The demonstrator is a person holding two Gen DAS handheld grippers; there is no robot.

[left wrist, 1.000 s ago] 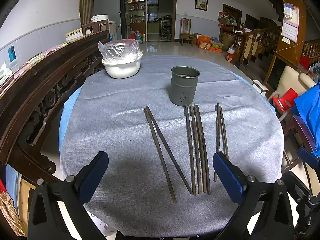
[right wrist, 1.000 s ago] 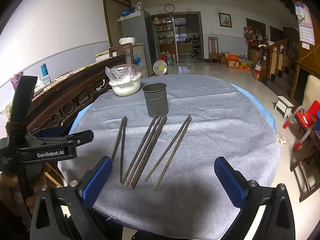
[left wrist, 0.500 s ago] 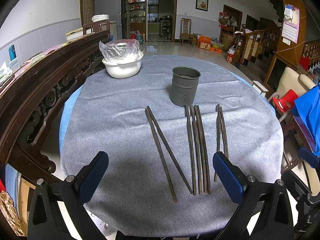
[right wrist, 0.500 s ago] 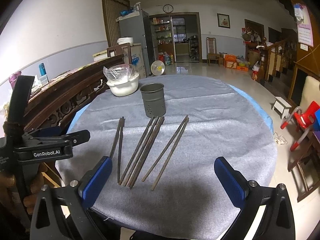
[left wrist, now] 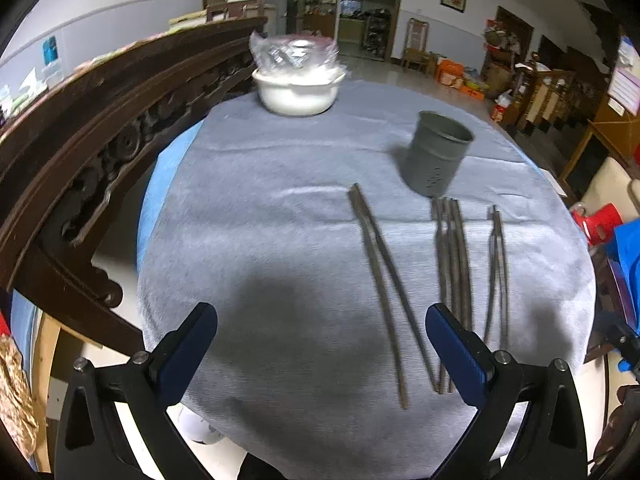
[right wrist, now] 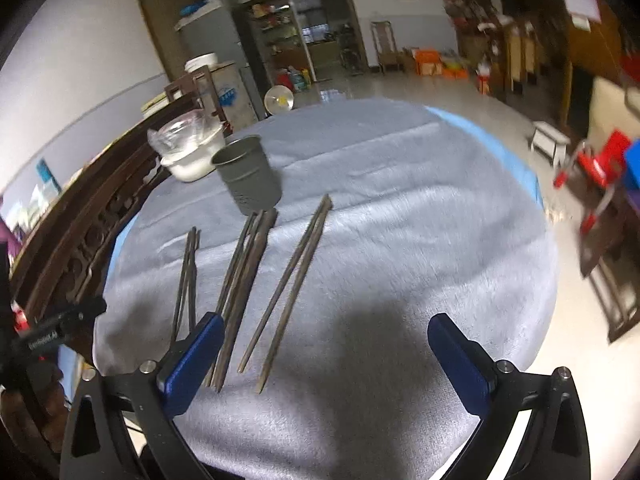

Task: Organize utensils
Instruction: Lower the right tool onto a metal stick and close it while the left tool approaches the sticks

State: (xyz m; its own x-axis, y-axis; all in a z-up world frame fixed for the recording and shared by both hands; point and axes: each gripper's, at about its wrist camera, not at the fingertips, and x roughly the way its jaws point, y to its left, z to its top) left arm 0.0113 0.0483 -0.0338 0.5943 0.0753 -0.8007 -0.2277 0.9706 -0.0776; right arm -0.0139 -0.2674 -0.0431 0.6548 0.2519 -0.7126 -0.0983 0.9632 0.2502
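Several dark chopsticks lie on the grey tablecloth (left wrist: 260,240) in three groups. In the left wrist view they are a splayed pair (left wrist: 380,280), a tight bundle (left wrist: 452,272) and a thin pair (left wrist: 498,272). Behind the bundle stands a grey perforated holder cup (left wrist: 438,152). My left gripper (left wrist: 322,348) hangs open over the near edge, left of the splayed pair. In the right wrist view my right gripper (right wrist: 326,356) is open, with the splayed pair (right wrist: 296,280) between its fingers' lines and the bundle (right wrist: 244,272) by its left finger. The cup (right wrist: 250,176) stands beyond.
A white bowl covered with plastic wrap (left wrist: 298,88) sits at the table's far left. A carved dark wooden rail (left wrist: 80,152) runs along the left side. The left gripper's body (right wrist: 52,328) shows at the right view's left edge. Red chairs (right wrist: 600,168) stand on the right.
Both grippers have moved in over the table's near edge and tilted downward; their shadows now fall on the cloth. The chopsticks and the cup have not moved. Both views are motion-blurred.
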